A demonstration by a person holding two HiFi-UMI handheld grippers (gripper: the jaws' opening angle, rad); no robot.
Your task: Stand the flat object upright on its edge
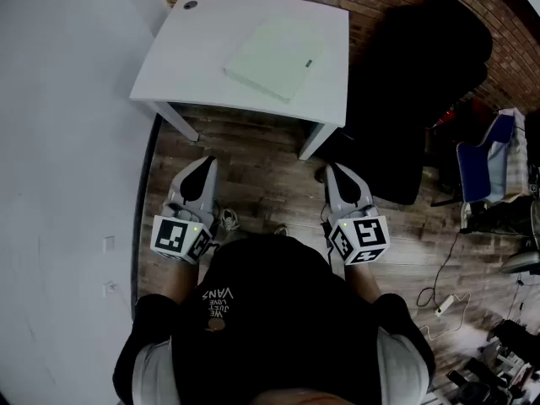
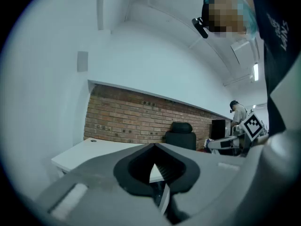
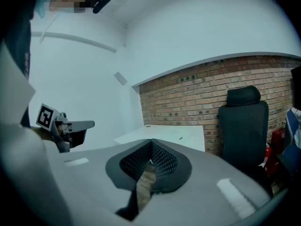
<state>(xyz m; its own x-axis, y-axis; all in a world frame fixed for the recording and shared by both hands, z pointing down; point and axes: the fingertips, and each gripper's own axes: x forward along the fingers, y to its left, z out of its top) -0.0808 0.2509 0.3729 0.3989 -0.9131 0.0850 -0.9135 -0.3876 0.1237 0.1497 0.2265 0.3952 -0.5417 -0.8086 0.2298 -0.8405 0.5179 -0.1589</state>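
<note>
Person (image 1: 278, 310): a black-shirted torso filled the bottom of the head view, behind both sets of fingers, with the forearms reaching forward.
Marker cubes: one sat at the rear of each gripper, just ahead of the person's hands.
Left gripper (image 1: 201, 165): held out level over the floor, its fingers were clenched tip to tip and grasped nothing.
Right gripper (image 1: 337, 172): level with the left fingers and well apart from them, it tipped slightly downward. Its fingers were also clenched together with nothing between them.
Wooden floor (image 1: 261, 163): brown planks lay under both pairs of fingertips and ran on beneath the table.
White table (image 1: 202, 57): it stood beyond the fingertips, untouched, with its near legs just ahead of them.
Flat object (image 1: 274, 57): a pale, thin slab lay flat on the tabletop, well ahead of both pairs of fingertips and roughly between their two lines. It was turned at an angle to the table's edges.
Black chair (image 1: 426, 83): it stood ahead of the right fingers and to their outer side, next to the table.
Brick wall (image 1: 388, 2): it ran behind the table and chair, farthest from the fingers.
White wall (image 1: 59, 142): it rose on the outer side of the left fingers.
</note>
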